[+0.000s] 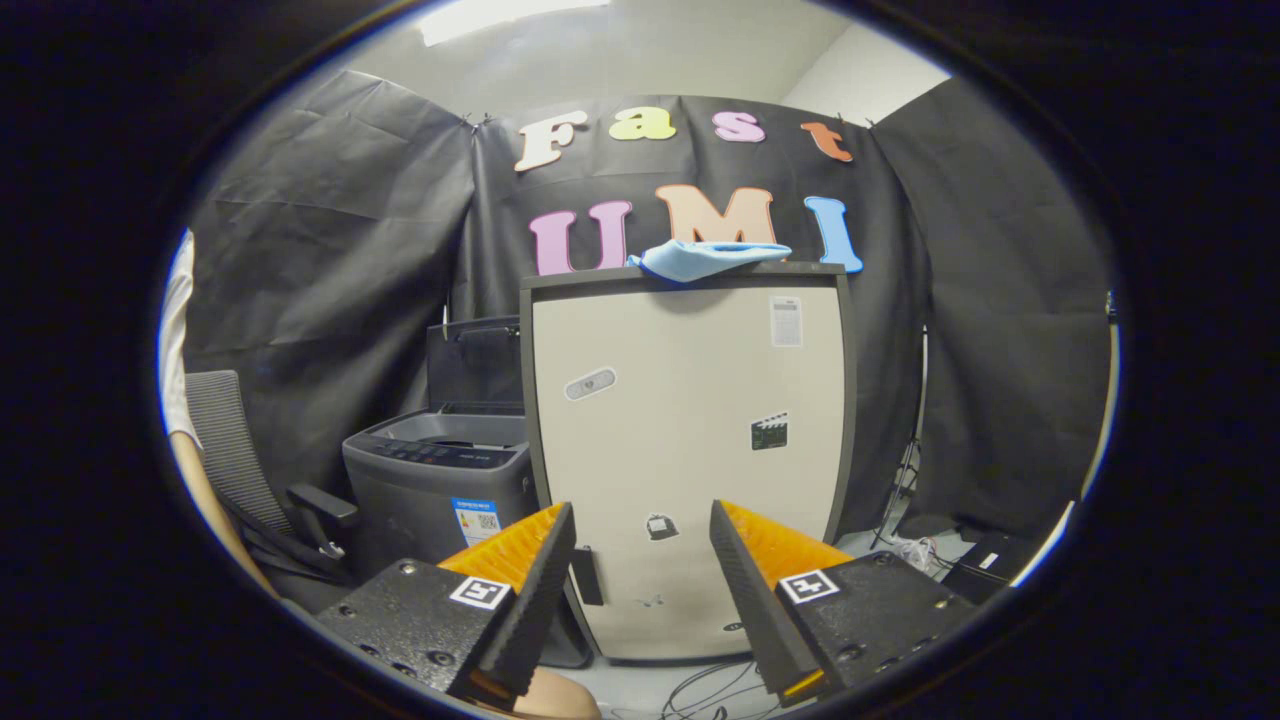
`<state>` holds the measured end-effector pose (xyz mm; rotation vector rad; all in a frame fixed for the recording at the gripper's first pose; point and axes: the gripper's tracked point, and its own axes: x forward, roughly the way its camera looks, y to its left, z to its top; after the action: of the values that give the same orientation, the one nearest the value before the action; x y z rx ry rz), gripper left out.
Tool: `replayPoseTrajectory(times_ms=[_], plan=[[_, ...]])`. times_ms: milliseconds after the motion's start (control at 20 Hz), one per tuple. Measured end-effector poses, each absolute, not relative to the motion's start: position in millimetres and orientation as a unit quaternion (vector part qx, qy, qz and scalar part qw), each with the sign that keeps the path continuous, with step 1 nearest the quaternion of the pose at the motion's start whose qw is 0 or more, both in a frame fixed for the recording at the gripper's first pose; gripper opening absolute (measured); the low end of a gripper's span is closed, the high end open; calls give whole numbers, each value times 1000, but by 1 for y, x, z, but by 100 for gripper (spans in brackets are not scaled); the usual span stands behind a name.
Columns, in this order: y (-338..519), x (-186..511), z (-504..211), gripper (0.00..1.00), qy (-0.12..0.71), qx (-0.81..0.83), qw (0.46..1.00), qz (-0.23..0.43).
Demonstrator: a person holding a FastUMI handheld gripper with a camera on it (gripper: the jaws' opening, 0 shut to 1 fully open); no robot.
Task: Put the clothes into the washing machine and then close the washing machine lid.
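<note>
Tongs (642, 560) spread wide, holding nothing. Beyond them stands a beige cabinet (690, 440); a blue cloth (712, 257) lies on its top edge — soft, light, likely best pinched at a bunched fold. Further left, the washer (440, 480) — lid (475, 362) up.
</note>
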<state>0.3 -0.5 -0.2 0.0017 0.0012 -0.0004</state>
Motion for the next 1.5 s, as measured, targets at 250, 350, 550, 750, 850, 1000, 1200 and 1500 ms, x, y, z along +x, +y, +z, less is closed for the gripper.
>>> replayPoseTrajectory(times_ms=[250,350,550,750,850,1000,1200,1500], plan=[[-1,1,0,83,1,2,1000,0],[-1,0,0,82,1,2,1000,0],[0,0,0,82,1,1,1000,0],[0,0,0,81,0,0,1000,0],[2,0,0,81,0,-1,1000,4],[2,0,0,81,0,-2,1000,4],[3,1,0,81,0,-3,1000,6],[-5,11,-9,81,34,14,999,0]])
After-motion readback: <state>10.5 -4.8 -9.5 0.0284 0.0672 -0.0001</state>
